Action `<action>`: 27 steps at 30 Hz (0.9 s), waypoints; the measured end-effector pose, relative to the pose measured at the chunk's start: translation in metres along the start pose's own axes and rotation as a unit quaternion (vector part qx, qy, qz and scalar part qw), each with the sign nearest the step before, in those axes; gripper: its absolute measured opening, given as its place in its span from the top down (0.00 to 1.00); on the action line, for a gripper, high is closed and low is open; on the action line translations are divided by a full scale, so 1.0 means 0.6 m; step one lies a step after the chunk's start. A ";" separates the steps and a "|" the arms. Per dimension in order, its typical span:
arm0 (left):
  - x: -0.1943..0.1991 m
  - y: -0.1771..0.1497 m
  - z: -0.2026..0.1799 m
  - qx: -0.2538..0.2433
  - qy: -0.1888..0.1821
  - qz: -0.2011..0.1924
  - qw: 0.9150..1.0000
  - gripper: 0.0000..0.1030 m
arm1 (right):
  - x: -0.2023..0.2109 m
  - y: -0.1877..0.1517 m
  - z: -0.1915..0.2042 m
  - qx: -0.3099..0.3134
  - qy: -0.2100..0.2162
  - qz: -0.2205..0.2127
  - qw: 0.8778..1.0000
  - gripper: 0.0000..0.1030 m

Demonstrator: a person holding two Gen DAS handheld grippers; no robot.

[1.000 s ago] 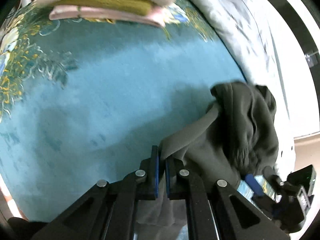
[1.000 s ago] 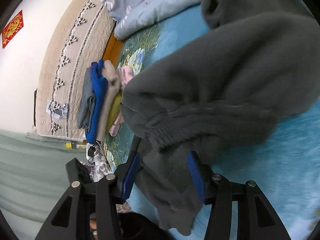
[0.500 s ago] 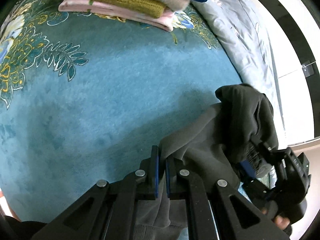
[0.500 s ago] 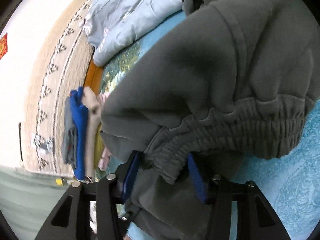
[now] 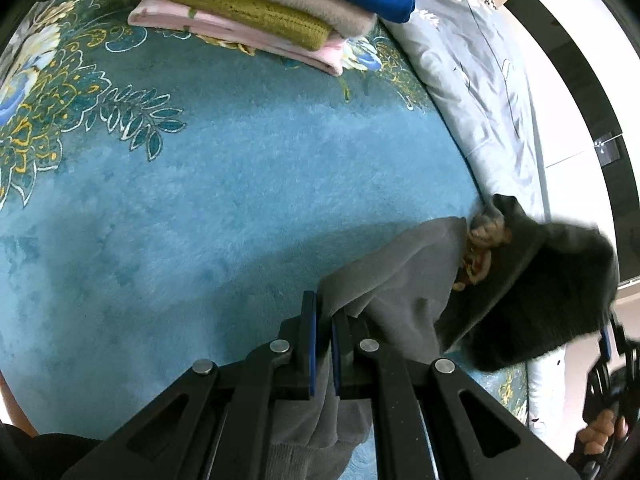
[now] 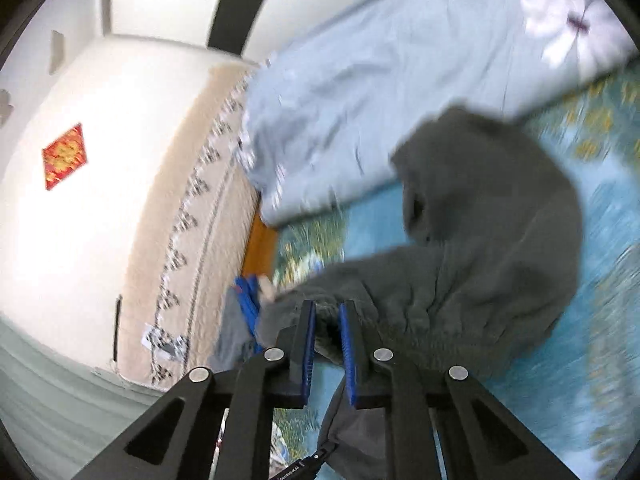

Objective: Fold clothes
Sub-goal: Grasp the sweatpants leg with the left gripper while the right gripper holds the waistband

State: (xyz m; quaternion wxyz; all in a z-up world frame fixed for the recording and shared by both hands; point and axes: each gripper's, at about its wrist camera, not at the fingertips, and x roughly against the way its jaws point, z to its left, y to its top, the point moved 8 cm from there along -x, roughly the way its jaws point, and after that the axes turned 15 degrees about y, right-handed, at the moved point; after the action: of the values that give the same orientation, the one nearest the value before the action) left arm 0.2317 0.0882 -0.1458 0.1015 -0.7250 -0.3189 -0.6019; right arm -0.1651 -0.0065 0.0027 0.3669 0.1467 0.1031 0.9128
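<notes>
Since a second before, my right claw had closed from wide apart onto the grey garment's elastic band. My left claw stayed clamped on its edge (lifted above the teal blanket); folded clothes lay beyond.

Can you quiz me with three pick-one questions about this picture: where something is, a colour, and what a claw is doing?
1. Where is the pile of folded clothes?
A. on the teal blanket
B. on the floor
C. on a chair

2. What colour is the garment being handled?
A. red
B. dark grey
C. white

3. What is the left claw doing?
A. hanging open over nothing
B. pinching the garment
C. holding a pillow

Answers: 1 A, the pile lies on the blanket's far end. 2 B, it looks dark grey in both views. 3 B, grey cloth sits between its shut pads.
</notes>
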 end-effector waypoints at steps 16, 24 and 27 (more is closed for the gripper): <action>0.017 -0.004 -0.018 -0.023 0.007 -0.012 1.000 0.95 | 0.159 0.027 -0.036 0.000 -0.050 -0.013 0.999 0.96; 0.019 -0.004 -0.011 -0.012 0.007 -0.015 1.000 0.95 | -0.031 -0.164 -0.142 -0.088 -0.031 0.132 0.987 0.40; 0.017 -0.004 -0.010 -0.011 0.008 -0.015 1.000 0.95 | -0.078 -0.237 -0.185 -0.127 -0.041 0.168 0.977 0.40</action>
State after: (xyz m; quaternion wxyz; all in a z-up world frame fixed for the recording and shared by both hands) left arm 0.2264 0.0903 -0.1353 0.0867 -0.7164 -0.3223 -0.6127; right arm -0.0801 0.0525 -0.1520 0.2274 0.1512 -0.0547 0.9604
